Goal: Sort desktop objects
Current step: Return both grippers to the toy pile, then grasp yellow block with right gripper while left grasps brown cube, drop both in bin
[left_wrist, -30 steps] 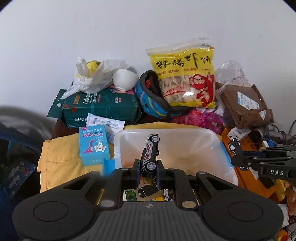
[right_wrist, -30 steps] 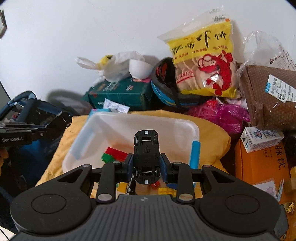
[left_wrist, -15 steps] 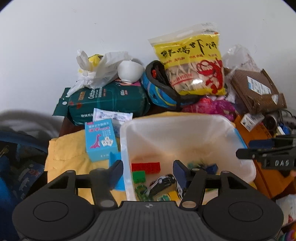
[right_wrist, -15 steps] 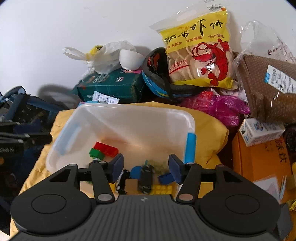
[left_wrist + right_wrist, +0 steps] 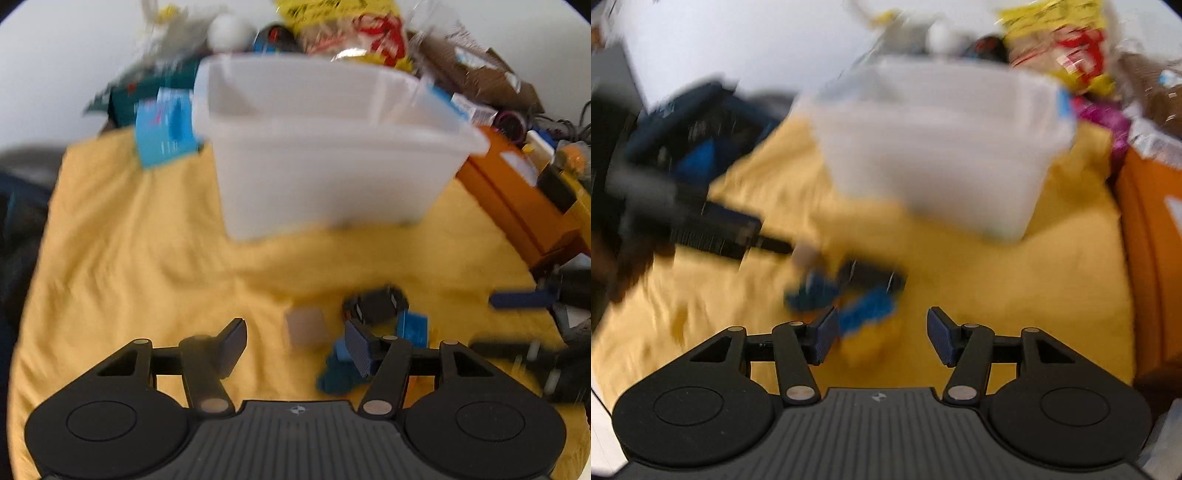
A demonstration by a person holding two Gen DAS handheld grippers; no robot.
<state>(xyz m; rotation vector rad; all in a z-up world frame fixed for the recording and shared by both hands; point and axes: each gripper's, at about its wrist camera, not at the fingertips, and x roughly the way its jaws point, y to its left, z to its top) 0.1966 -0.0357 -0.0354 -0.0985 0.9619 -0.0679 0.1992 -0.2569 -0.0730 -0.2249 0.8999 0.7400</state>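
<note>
Both views are blurred by motion. A white plastic bin [image 5: 332, 155] [image 5: 942, 147] stands on a yellow cloth [image 5: 129, 240] [image 5: 997, 277]. In front of it lie small toys: a black toy car [image 5: 376, 304] [image 5: 871, 275], blue pieces [image 5: 413, 326] [image 5: 868, 308], a dark blue piece [image 5: 338, 376] [image 5: 810, 293] and a tan block [image 5: 306, 325] [image 5: 805, 253]. My left gripper [image 5: 293, 343] hangs open, low over the cloth, with the tan block just ahead between its fingers. My right gripper [image 5: 881, 332] is open too, a blue piece by its left finger. Neither holds anything.
Snack bags, boxes and a helmet are piled behind the bin [image 5: 332, 29]. A light blue card box [image 5: 162, 129] leans left of the bin. An orange carton [image 5: 517, 192] [image 5: 1152, 240] borders the cloth on the right. Dark bags [image 5: 683, 129] lie off the cloth's left edge.
Each gripper held a toy car over the bin a second ago, then opened and dropped it in. Both have since pulled back and down toward the toys on the cloth.
</note>
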